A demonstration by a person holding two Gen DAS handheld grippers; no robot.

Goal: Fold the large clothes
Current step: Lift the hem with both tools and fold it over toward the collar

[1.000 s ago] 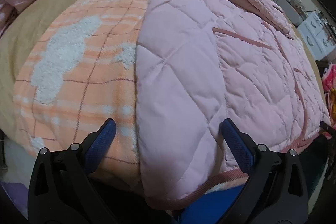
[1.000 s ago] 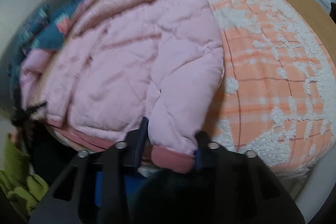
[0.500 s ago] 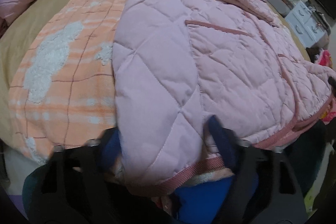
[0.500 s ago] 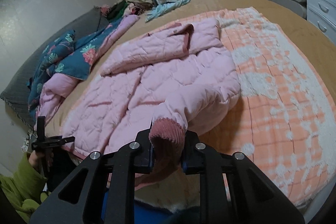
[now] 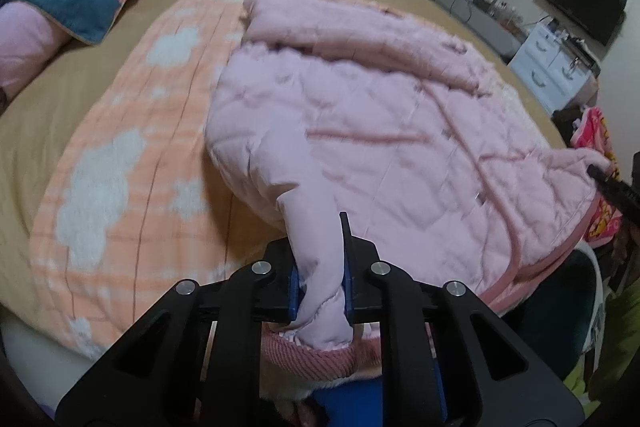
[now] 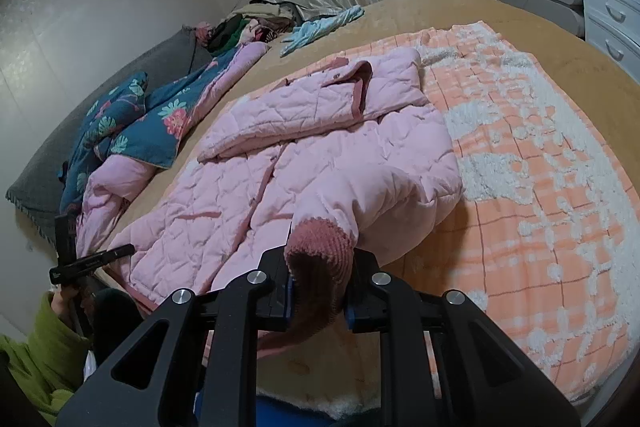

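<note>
Both tongs are clamped: the left gripper [image 5: 320,277] has just closed on a bunched fold of the quilted pink jacket [image 5: 380,115], and the right gripper [image 6: 318,285] pinches its ribbed rose cuff [image 6: 320,251]. The jacket lies at the bed's near edge on the peach plaid fleece blanket [image 6: 540,187]. Risk: the slick, puffy padding slipping out, or the blanket dragging along.

One quilted pink jacket [image 6: 320,163] lies on one orange-and-white checked blanket [image 6: 540,187] spread over the bed [image 6: 460,11]. One floral blue quilt [image 6: 132,123] lies along the bed's left edge; one pale blue cloth [image 6: 320,27] near its far edge. Two grippers: left gripper [image 5: 320,267], right gripper [image 6: 318,287]. The clothes heap [image 6: 256,19] at the far corner holds possibly several garments.
</note>
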